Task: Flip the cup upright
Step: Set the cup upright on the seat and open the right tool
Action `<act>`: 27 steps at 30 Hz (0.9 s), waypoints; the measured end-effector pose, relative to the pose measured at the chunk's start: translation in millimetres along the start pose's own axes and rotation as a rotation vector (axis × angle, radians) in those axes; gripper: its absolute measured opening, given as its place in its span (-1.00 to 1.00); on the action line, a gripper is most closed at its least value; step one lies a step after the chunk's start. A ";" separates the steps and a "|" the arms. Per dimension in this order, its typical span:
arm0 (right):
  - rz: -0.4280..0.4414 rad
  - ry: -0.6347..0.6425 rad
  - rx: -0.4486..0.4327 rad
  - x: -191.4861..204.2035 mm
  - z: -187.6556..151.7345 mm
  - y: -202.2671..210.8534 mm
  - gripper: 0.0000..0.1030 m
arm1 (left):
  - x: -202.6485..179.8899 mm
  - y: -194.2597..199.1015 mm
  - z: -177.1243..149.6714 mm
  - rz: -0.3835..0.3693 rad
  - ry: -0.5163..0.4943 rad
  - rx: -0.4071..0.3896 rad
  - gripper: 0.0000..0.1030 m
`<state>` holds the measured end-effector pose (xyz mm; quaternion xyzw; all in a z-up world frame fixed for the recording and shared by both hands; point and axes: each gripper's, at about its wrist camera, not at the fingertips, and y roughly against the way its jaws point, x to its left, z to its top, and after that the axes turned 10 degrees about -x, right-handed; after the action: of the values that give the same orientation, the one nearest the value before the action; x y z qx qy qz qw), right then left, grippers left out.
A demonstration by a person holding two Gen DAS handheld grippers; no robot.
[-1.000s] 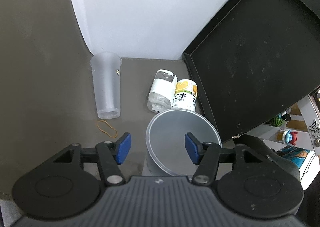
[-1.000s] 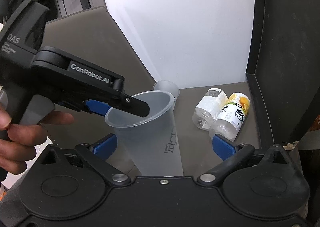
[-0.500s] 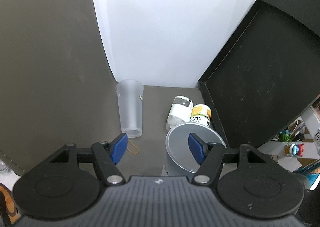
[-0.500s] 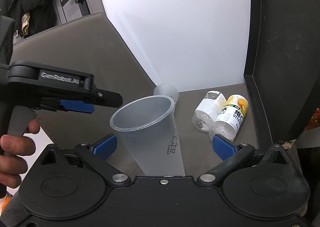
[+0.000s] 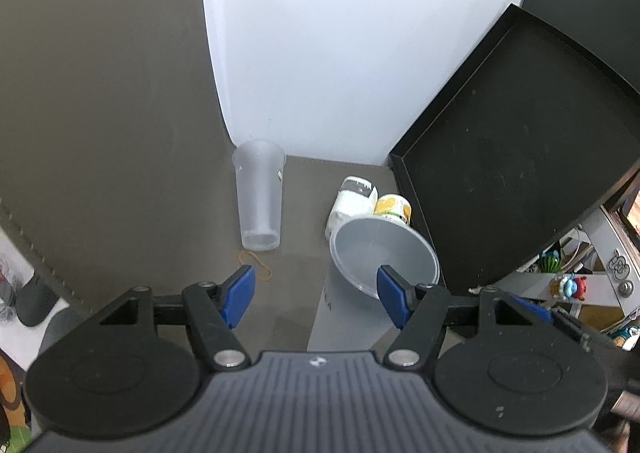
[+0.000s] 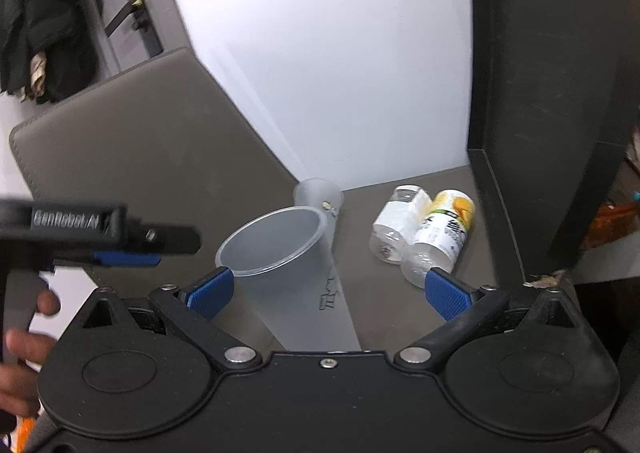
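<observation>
A frosted plastic cup [image 6: 292, 273] stands upright on the grey table, mouth up; it also shows in the left wrist view [image 5: 372, 265]. My right gripper [image 6: 326, 293] is open, its blue pads on either side of the cup and apart from it. My left gripper [image 5: 314, 295] is open and empty, raised above and to the left of the cup; its body shows at the left of the right wrist view [image 6: 100, 229]. A second frosted cup [image 5: 260, 193] stands upright farther back; it shows behind the near cup in the right wrist view [image 6: 318, 193].
Two small bottles [image 6: 420, 229] lie side by side on the table to the right of the cups. A black tray [image 5: 516, 157] leans upright at the right. A rubber band [image 5: 256, 263] lies in front of the far cup. A white wall stands behind.
My left gripper has pulled up and away from the near cup. The cup stays standing. My right gripper has drawn back a little and stays open.
</observation>
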<state>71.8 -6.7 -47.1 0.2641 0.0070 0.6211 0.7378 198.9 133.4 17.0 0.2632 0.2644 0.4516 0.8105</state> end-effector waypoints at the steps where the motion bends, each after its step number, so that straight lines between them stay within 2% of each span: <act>1: -0.006 -0.010 0.002 -2.1 1.6 2.1 1.00 | 0.3 1.6 -1.3 -0.003 0.000 0.002 0.28; 12: -0.055 -0.031 0.023 -8.9 14.4 19.0 1.00 | -0.8 20.4 -10.8 0.000 -0.047 0.028 0.28; 21: -0.096 -0.049 0.086 -12.5 20.4 34.3 1.00 | -5.7 38.1 -16.5 0.007 -0.084 0.027 0.28; 27: -0.105 -0.056 0.099 -15.0 21.7 47.6 1.00 | -5.4 48.0 -19.2 0.011 -0.066 0.031 0.30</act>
<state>32.2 -24.6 -14.3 0.3167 0.0308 0.5729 0.7553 155.3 154.0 36.1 0.2918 0.2430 0.4429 0.8122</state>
